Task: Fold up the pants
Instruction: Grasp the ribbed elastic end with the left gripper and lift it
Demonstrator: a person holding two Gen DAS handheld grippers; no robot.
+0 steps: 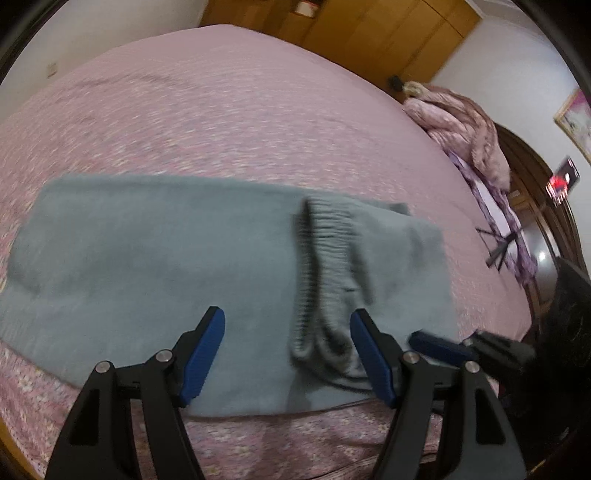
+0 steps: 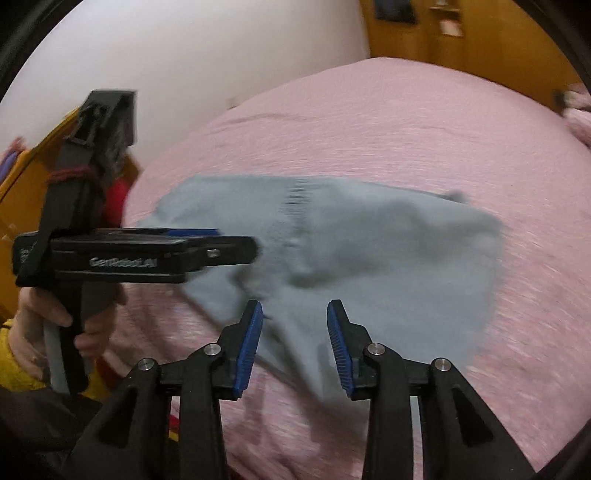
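Note:
Grey-blue pants [image 1: 166, 266] lie folded on the pink bed [image 1: 221, 122], with the ribbed waistband [image 1: 325, 258] laid over the right part. My left gripper [image 1: 288, 321] is open and empty above the near edge of the pants, its jaws wide either side of the waistband. My right gripper [image 2: 295, 314] is open and empty above the near corner of the pants [image 2: 369, 258]. The right gripper's blue tip [image 1: 439, 345] shows at the right of the left wrist view. The left gripper [image 2: 207, 234] shows side-on in the right wrist view, over the pants' left edge.
A crumpled pink quilt [image 1: 465, 125] lies at the bed's far right by a dark wooden headboard [image 1: 535, 177]. Wooden wardrobes [image 1: 369, 26] stand behind the bed. A white wall [image 2: 221, 55] runs along the bed's left side. The person's hand [image 2: 55, 317] holds the left gripper's handle.

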